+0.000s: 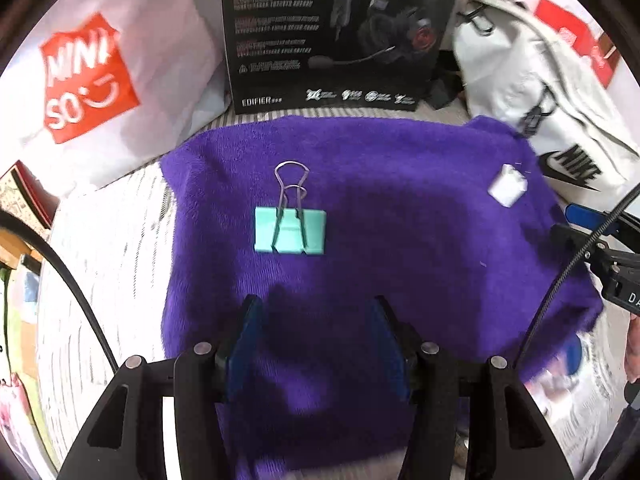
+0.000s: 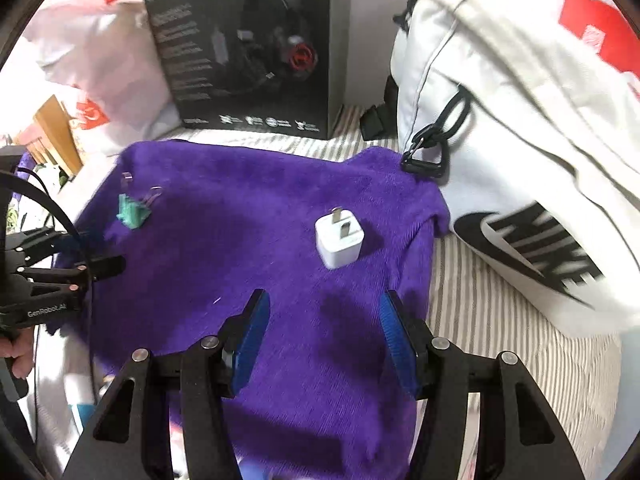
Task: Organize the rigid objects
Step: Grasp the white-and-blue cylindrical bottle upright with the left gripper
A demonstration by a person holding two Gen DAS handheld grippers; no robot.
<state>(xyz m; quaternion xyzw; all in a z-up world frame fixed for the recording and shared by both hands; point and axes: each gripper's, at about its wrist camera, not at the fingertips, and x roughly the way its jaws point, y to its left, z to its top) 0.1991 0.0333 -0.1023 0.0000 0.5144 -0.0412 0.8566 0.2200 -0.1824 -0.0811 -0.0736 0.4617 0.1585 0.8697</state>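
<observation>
Binder clip (image 1: 291,230) and charger (image 2: 339,239) lay apart on the purple towel (image 2: 256,240); we found both grippers' jaws open, empty.

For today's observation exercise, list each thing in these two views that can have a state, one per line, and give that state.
Left gripper: open, empty, above the towel.
Right gripper: open, empty, above the towel.
Binder clip: lying on the towel, wire handles up, not held.
Charger: on the towel, prongs up, not held.
Towel: spread over the striped sheet.
Box: standing upright behind the towel.
Nike bag: slumped beside the towel.
</observation>
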